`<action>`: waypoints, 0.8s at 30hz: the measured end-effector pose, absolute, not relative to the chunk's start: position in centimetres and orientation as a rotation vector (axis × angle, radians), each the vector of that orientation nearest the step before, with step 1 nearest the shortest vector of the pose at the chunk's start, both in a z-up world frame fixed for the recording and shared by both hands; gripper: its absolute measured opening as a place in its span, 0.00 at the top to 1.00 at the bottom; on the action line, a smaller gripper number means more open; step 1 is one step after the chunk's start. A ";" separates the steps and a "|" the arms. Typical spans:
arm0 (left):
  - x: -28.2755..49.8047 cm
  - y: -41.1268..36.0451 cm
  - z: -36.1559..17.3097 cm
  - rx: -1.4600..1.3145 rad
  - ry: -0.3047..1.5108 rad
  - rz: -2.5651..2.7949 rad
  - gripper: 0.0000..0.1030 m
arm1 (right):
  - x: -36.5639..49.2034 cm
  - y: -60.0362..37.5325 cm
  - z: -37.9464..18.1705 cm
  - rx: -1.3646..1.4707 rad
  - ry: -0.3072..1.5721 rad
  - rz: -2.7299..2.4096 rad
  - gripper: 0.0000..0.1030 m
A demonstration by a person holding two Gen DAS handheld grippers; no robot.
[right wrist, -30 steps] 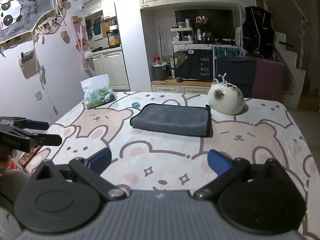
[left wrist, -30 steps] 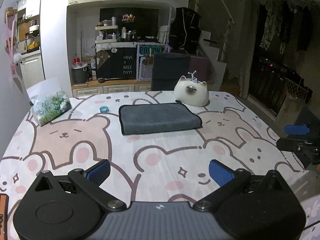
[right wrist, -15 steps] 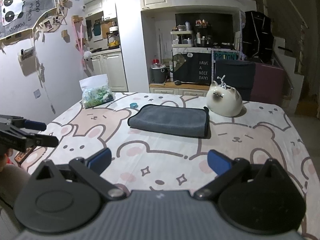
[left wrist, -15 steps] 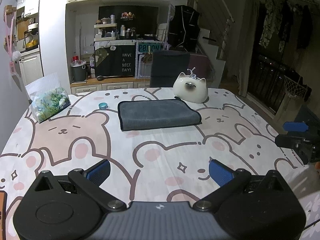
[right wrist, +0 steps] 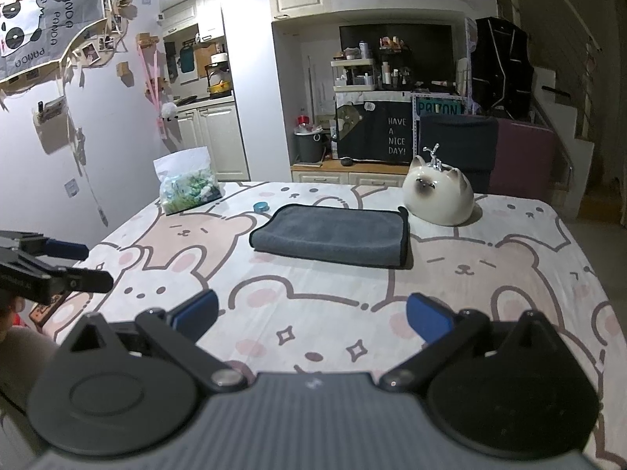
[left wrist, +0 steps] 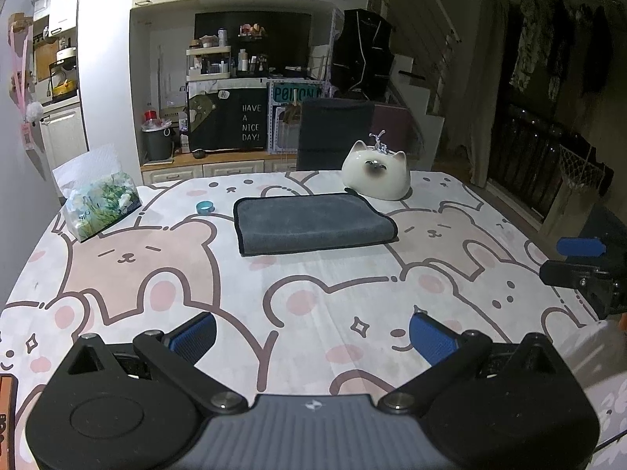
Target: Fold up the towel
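Observation:
A dark grey towel (left wrist: 311, 222) lies folded in a flat rectangle on the bear-print tablecloth (left wrist: 164, 274), toward the far side; it also shows in the right wrist view (right wrist: 333, 235). My left gripper (left wrist: 313, 338) is open and empty, held above the near edge of the table, well short of the towel. My right gripper (right wrist: 311, 321) is open and empty, also above the near edge. Each gripper shows in the other's view: the right one at the right edge (left wrist: 580, 258), the left one at the left edge (right wrist: 51, 266).
A white ceramic cat (left wrist: 376, 176) stands just behind the towel's right end. A small teal ring (left wrist: 205, 206) lies left of the towel. A clear bag of green and white bits (left wrist: 100, 205) sits at the far left. A dark chair (left wrist: 335, 133) stands behind the table.
Both grippers have drawn back and risen a little from the table, so the towel looks smaller. The towel has not moved. Both stay open.

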State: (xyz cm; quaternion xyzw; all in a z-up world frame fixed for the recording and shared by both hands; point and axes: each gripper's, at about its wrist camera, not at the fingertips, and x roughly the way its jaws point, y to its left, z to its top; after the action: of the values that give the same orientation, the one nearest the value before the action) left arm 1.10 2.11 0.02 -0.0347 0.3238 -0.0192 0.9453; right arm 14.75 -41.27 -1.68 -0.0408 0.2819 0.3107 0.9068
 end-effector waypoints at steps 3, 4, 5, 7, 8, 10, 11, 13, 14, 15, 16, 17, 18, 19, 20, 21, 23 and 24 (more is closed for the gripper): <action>1.1 2.1 0.0 -0.072 0.660 -0.040 0.00 | 14.8 -41.3 -1.7 -0.083 0.585 0.642 0.00; 1.1 2.1 0.0 -0.073 0.660 -0.040 0.00 | 14.8 -41.2 -1.8 -0.082 0.586 0.642 0.00; 1.1 2.1 0.0 -0.072 0.660 -0.040 0.00 | 14.7 -41.2 -1.8 -0.082 0.587 0.642 0.00; 1.1 2.1 0.0 -0.072 0.660 -0.040 0.00 | 14.7 -41.2 -1.8 -0.080 0.588 0.643 0.00; 1.1 2.1 0.0 -0.071 0.660 -0.040 0.00 | 14.7 -41.3 -1.9 -0.079 0.589 0.642 0.00; 1.1 2.1 0.0 -0.072 0.660 -0.040 0.00 | 14.7 -41.2 -1.9 -0.078 0.590 0.642 0.00; 1.1 2.1 0.0 -0.071 0.660 -0.040 0.00 | 14.7 -41.3 -1.9 -0.079 0.589 0.642 0.00; 1.2 2.1 0.0 -0.071 0.660 -0.040 0.00 | 14.7 -41.3 -1.9 -0.079 0.589 0.643 0.00; 1.2 2.1 0.0 -0.071 0.660 -0.040 0.00 | 14.7 -41.3 -1.9 -0.080 0.589 0.642 0.00; 1.2 2.1 0.0 -0.071 0.660 -0.040 0.00 | 14.7 -41.3 -1.9 -0.079 0.589 0.642 0.00; 1.2 2.1 0.0 -0.071 0.660 -0.039 0.00 | 14.7 -41.3 -1.9 -0.079 0.589 0.642 0.00; 1.2 2.1 0.0 -0.071 0.660 -0.039 0.00 | 14.7 -41.3 -1.9 -0.079 0.589 0.642 0.00; 1.2 2.1 0.0 -0.071 0.660 -0.040 0.00 | 14.7 -41.3 -1.9 -0.079 0.589 0.642 0.00; 1.2 2.1 0.0 -0.071 0.660 -0.039 0.00 | 14.7 -41.3 -1.9 -0.079 0.589 0.642 0.00; 1.2 2.1 0.0 -0.071 0.660 -0.040 0.00 | 14.7 -41.3 -1.9 -0.079 0.589 0.642 0.00; 1.2 2.1 0.0 -0.071 0.660 -0.040 0.00 | 14.7 -41.3 -1.9 -0.078 0.589 0.642 0.00; 1.2 2.1 0.0 -0.071 0.660 -0.039 0.00 | 14.7 -41.3 -1.9 -0.078 0.589 0.642 0.00; 1.2 2.1 0.0 -0.071 0.660 -0.040 0.00 | 14.7 -41.3 -1.9 -0.079 0.589 0.642 0.00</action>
State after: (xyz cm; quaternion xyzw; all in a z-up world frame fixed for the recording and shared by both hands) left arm 1.16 2.05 0.04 -0.0348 0.3241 -0.0194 0.9452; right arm 14.67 -41.27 -1.87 -0.0381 0.2851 0.3109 0.9059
